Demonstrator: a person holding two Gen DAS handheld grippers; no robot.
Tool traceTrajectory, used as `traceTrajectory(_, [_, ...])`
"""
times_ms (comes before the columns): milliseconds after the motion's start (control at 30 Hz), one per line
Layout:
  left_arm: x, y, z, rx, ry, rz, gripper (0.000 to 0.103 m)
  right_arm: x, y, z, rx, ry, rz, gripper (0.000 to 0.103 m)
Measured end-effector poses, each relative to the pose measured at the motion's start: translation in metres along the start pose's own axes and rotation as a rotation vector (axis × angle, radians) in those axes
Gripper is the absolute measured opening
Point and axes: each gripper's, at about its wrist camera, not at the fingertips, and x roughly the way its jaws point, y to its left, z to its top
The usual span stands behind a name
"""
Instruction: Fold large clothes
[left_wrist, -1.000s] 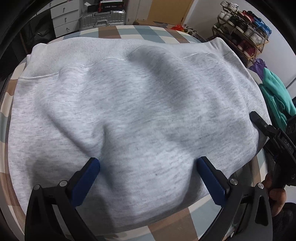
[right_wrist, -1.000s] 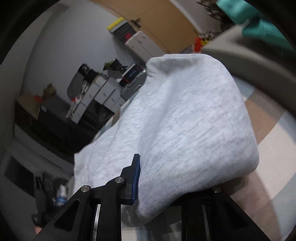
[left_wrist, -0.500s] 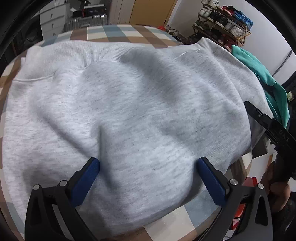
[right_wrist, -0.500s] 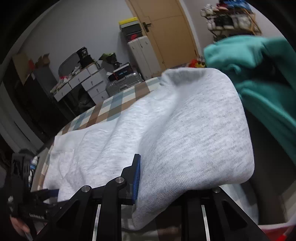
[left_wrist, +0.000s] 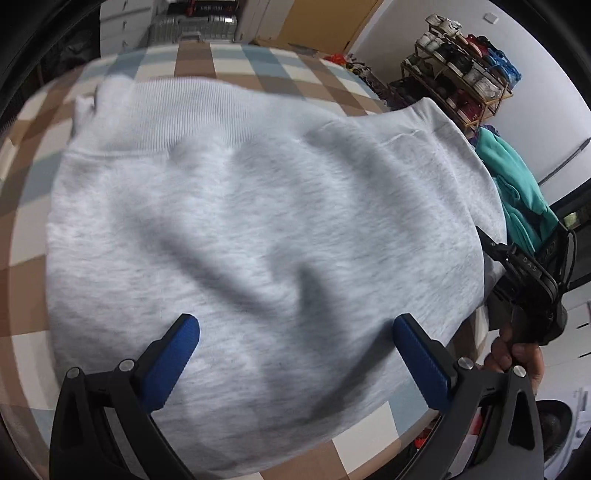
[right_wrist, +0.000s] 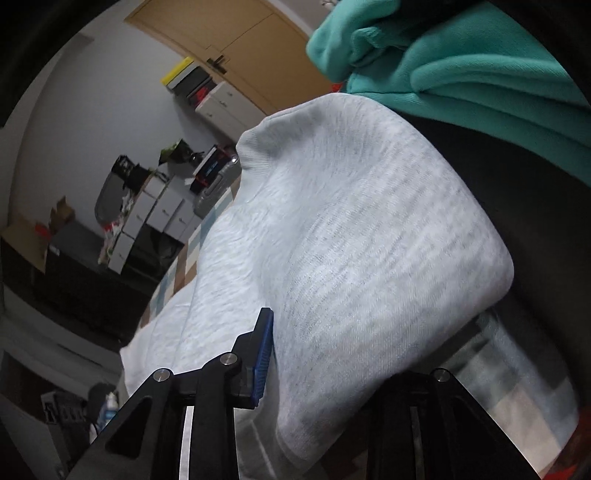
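- Your left hand-held gripper (left_wrist: 295, 354) is hovering with jaws spread wide over the grey sweatshirt (left_wrist: 258, 229), which is lying on the checkered table (left_wrist: 22, 258).
- Your right hand-held gripper (right_wrist: 332, 373) is opening its jaws, with the sweatshirt's folded edge between them.

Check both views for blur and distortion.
Left wrist view: checked tablecloth smeared by motion, grey sweatshirt soft, fisheye bends the table edge. Right wrist view: sweatshirt weave streaked, teal garment fairly sharp, horizon tilted, corners vignetted black.

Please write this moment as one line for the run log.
stage: folding | garment: grey sweatshirt on checked cloth | left gripper: open | right gripper: opening, sweatshirt between
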Motion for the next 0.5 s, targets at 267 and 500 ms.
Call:
traceTrajectory(267, [-0.002,-0.002,-0.001,0.002,0.002,-0.022,0.102,0.003,-0.019,0.005,0.087,-0.003,0.014,0.032])
traceTrajectory(500, [0.000,0.010,-0.003,0.012,0.037,-0.100,0.102,-0.012,0.023,0.000,-0.160,-0.097,-0.079,0.020])
